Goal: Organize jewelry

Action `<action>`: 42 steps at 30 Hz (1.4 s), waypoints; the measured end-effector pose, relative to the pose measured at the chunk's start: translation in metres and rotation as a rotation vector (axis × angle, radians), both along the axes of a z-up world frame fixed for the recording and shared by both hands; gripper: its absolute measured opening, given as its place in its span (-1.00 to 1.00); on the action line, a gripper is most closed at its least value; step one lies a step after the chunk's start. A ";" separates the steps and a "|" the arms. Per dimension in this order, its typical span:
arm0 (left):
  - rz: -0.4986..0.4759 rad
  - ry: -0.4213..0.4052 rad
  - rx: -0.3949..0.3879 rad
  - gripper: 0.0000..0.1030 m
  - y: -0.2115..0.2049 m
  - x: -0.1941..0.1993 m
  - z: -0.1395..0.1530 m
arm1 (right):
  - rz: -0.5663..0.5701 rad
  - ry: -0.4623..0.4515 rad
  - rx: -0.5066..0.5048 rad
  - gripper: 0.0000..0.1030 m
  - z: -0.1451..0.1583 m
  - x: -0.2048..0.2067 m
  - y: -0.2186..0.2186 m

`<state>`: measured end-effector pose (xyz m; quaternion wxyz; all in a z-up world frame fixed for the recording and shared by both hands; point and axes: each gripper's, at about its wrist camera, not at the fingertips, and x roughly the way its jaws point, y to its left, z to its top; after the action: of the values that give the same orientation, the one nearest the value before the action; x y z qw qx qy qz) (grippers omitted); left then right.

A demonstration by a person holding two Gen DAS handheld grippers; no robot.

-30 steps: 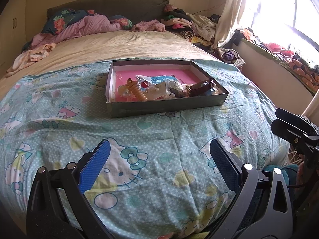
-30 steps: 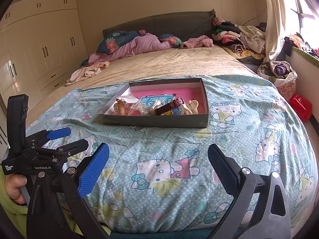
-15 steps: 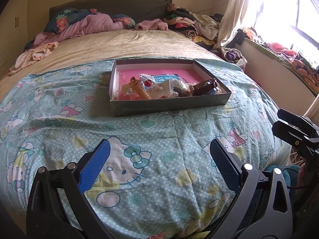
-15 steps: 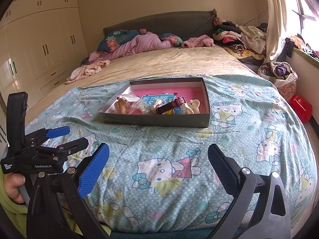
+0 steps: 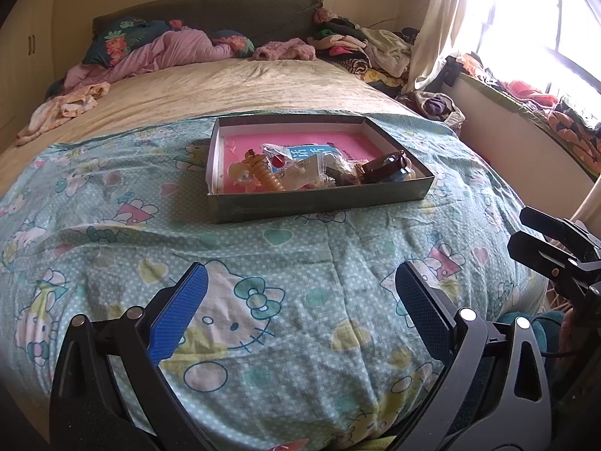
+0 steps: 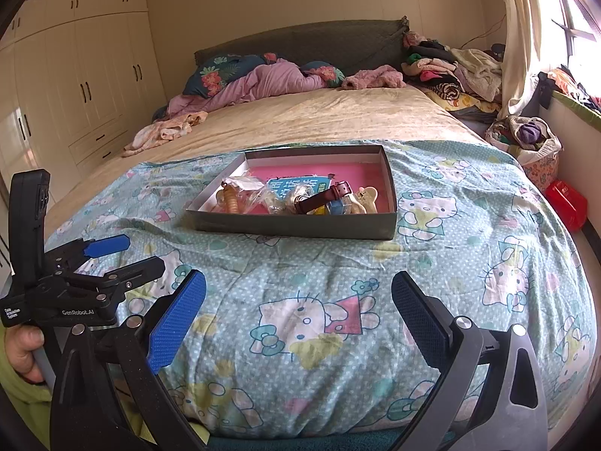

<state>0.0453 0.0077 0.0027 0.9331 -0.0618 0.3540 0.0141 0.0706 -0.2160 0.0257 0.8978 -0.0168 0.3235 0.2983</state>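
On the bed, 12 o'clock from both claws: a shallow box [image 5: 319,203] on the cartoon-print blanket [image 5: 285,263].

Left claw [image 5: 300,312]: jaws wide apart, holding nothing, hovering over the blanket. Over the last second the box has grown a little larger in its view, so it is easing forward.

Box contents, left to right: gold spiral trinket [image 6: 230,200], clear bags [image 6: 274,197], brown strap [image 6: 326,194], pale charm [image 6: 366,197], all heaped along the near wall, pink floor bare behind.

Right claw [image 6: 298,312]: jaws apart, empty; its view has barely shifted.

Judgement: an approach to the box. Whether sorting is ahead or finished, the heap alone won't tell.
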 end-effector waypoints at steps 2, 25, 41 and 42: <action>-0.002 0.000 -0.003 0.81 0.000 0.000 0.000 | 0.000 0.001 -0.002 0.91 0.000 0.000 0.000; -0.005 -0.004 -0.003 0.81 -0.003 -0.001 0.001 | 0.000 0.002 -0.007 0.91 -0.001 0.000 0.001; -0.017 0.007 -0.011 0.81 -0.002 0.001 -0.005 | -0.014 0.010 -0.012 0.91 -0.004 0.002 -0.003; -0.018 0.009 -0.014 0.81 -0.002 0.001 -0.006 | -0.016 0.012 -0.012 0.91 -0.004 0.003 -0.004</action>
<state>0.0464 0.0058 -0.0030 0.9311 -0.0651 0.3589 0.0035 0.0732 -0.2197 0.0212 0.8980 -0.0177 0.3309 0.2895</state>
